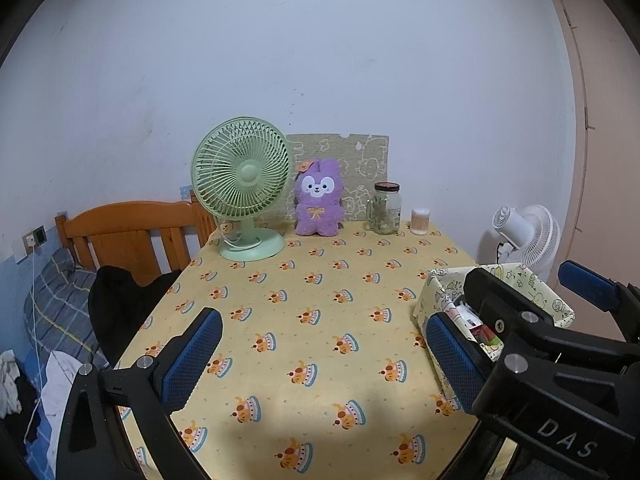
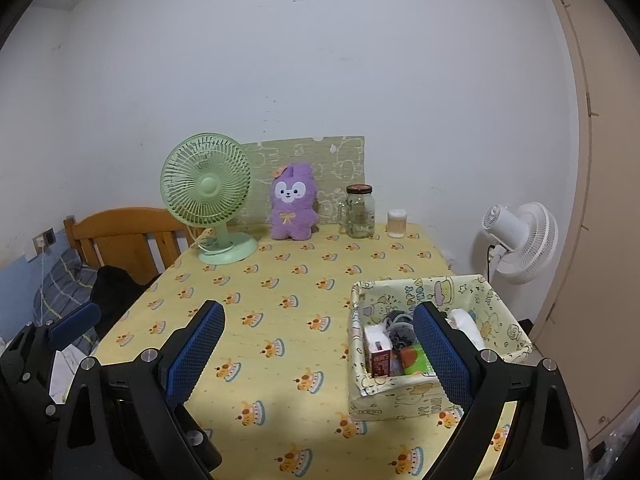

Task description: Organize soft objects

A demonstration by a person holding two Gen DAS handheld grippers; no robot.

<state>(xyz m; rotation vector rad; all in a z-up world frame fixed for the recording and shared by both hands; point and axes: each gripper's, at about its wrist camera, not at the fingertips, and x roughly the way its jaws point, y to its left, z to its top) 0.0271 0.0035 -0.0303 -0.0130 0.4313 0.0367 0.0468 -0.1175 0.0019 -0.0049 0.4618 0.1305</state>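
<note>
- A fabric storage basket with a pale yellow cartoon print sits on the bench at its right side, near the front edge.
- Inside the basket: a small red-and-white carton stands upright at the left, a green packet lies beside it, a grey knitted item is bunched behind those, and a white rolled cloth lies along the right wall.
- A glass jar with a dark lid and a side handle stands at the back of the bench; its contents are too small to make out. Just right of it is a small round tub of cotton swabs.
- The purple plush toy sits upright at the back of the bench, between the green desk fan and the jar. It has a white face patch, dark eyes, a yellow bow on its chest and an orange ornament on one ear, and it leans against a green patterned board propped on the wall.
- The left tongs hang over the front of the bench, wide apart and holding nothing.
- The right tongs are likewise spread wide and empty; the right blue pad overlaps the basket in view, though whether it touches is unclear.
- A white floor fan stands beyond the bench's right edge.
- A wooden bed headboard shows to the left.
</note>
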